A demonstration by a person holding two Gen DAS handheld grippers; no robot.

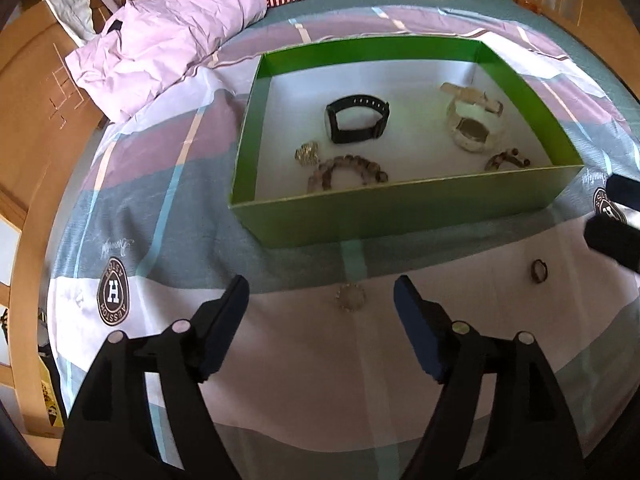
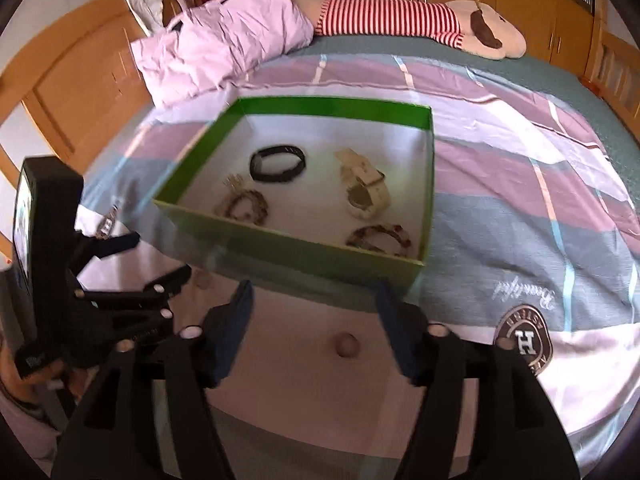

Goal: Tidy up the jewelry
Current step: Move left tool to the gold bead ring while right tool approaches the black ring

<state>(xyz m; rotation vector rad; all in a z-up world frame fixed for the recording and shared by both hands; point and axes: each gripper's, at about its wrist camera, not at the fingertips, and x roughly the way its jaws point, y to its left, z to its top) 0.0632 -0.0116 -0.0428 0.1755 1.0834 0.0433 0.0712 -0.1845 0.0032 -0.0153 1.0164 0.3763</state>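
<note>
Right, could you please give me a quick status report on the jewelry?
Both grippers, left gripper and right gripper, open, empty. Two rings on bedspread: sparkly ring, dark ring. Green box holds the rest. Nothing blocking.

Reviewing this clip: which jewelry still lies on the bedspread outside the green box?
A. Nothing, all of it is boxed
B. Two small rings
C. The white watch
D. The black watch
B: a sparkly ring and a dark ring lie on the bedspread in front of the green box, while both watches sit inside it.
</note>
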